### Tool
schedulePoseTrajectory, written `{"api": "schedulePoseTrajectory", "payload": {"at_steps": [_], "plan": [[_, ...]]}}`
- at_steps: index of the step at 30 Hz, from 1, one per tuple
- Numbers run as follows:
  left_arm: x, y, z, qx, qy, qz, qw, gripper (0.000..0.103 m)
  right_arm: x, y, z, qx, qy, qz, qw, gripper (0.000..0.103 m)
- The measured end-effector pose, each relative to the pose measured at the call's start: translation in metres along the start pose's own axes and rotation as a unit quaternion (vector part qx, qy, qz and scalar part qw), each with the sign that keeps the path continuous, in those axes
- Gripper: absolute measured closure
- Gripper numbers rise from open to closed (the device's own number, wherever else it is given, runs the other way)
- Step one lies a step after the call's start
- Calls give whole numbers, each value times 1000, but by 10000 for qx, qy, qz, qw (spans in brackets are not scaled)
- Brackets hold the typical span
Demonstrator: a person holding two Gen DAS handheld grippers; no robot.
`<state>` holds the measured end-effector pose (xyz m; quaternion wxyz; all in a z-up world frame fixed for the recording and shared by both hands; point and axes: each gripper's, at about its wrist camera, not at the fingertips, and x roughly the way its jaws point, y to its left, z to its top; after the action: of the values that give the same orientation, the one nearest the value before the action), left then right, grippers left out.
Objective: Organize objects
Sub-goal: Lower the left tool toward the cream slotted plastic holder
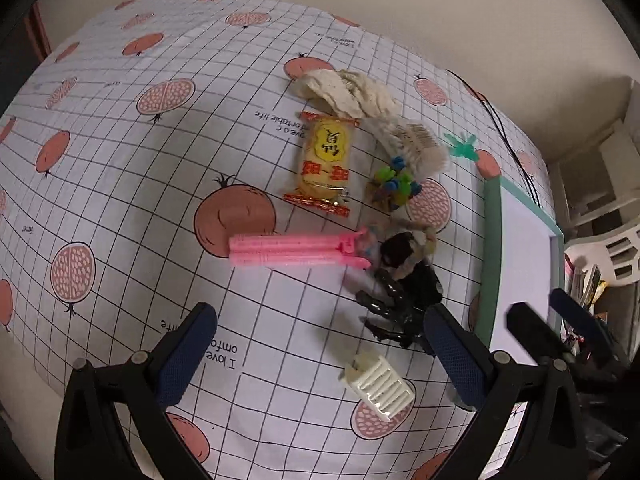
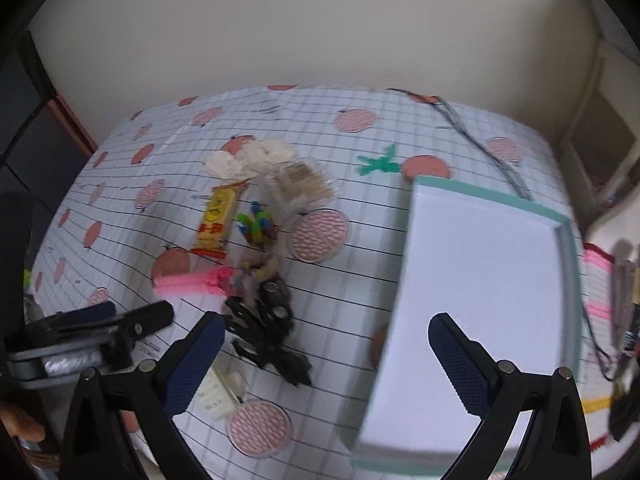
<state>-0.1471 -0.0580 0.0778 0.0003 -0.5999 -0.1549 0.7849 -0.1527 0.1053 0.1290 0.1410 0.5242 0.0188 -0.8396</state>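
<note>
Blue-padded fingers of the left tongs (image 1: 320, 356) stand wide apart in the left wrist view, holding nothing, hovering above the surface (image 1: 120, 168) with its grid-and-fruit cloth. Between and just beyond them lie a white ribbed clip (image 1: 378, 384) and a black tangled item (image 1: 404, 308). Farther out are a pink clip (image 1: 296, 250), a yellow snack packet (image 1: 326, 164), a bunch of small coloured pieces (image 1: 394, 184), a clear bag of pale sticks (image 1: 412, 140) and a crumpled cloth (image 1: 348, 92). A white tray (image 1: 490, 240) with a teal rim sits at the right, and the right tongs (image 1: 540, 312) reach over its near end.

From the right wrist view, the right tongs (image 2: 326, 356) are also spread wide and empty, angled down with one finger over the tray (image 2: 564, 280) and the other near the black item (image 2: 272, 320). The left tongs (image 2: 120, 316) enter low from the left edge; how far open they are cannot be told from here. The pink clip (image 2: 186, 282), packet (image 2: 216, 220) and cloth (image 2: 248, 158) lie beyond, slightly blurred.
</note>
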Motion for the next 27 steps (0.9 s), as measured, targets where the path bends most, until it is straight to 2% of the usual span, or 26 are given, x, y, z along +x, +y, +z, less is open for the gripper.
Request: {"api": "schedulePoseTrajectory", "payload": {"at_steps": [4, 7, 12, 16, 18, 22, 27], "plan": [[5, 8, 10, -61, 71, 182, 9998, 1, 23, 10, 1, -435, 260, 3, 9987, 1], [9, 10, 14, -2, -20, 374, 9993, 1, 33, 15, 0, -770, 291, 34, 9966, 1], [15, 11, 1, -74, 5, 108, 9999, 1, 42, 17, -10, -820, 262, 447, 9953, 4], [14, 8, -5, -27, -86, 283, 9996, 1, 39, 30, -22, -1155, 129, 454, 9922, 4], [18, 6, -7, -52, -6, 252, 9997, 1, 37, 34, -24, -1240, 89, 491, 9910, 5], [25, 3, -16, -161, 297, -47, 9994, 1, 38, 36, -28, -1312, 106, 741, 9885, 7], [30, -4, -24, -141, 407, 2, 9991, 1, 45, 33, -34, -1334, 230, 742, 9880, 12]]}}
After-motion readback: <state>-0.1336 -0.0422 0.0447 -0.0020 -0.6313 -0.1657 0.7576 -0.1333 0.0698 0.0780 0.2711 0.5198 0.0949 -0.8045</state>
